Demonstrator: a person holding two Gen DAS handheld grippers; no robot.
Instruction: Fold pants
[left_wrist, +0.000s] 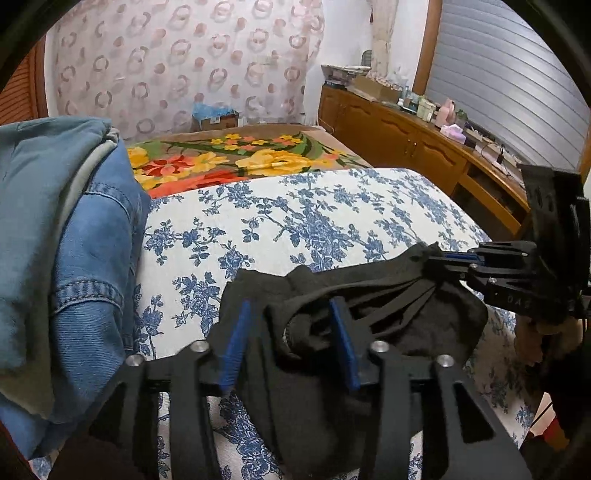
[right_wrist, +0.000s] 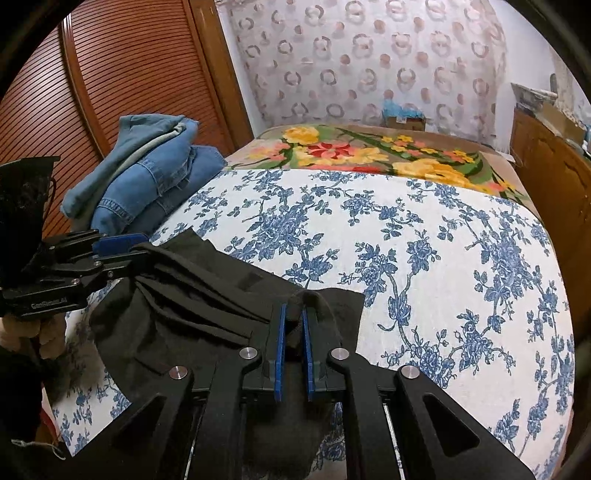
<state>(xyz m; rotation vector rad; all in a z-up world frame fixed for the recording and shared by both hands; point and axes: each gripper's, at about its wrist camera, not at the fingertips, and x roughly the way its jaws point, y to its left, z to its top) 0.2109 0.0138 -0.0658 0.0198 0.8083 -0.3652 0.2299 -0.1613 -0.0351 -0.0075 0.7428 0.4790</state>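
Your left tongs (right_wrist: 122, 254) body carries a small pale printed brand line, too blurred to read; right tongs (left_wrist: 439, 258) show raised letters "DAG".

The black cloth pants (right_wrist: 177, 295) lie on a white bedcover printed with blue flowers (right_wrist: 424, 258). Beyond it a brown blanket (right_wrist: 369, 147) shows yellow and red blooms; the folded denim (right_wrist: 147, 177) is blue.

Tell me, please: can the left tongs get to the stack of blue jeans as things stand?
Probably yes. The left tongs stand open around the black pants, not pressing them, and only bare floral bedcover lies toward the blue jeans.
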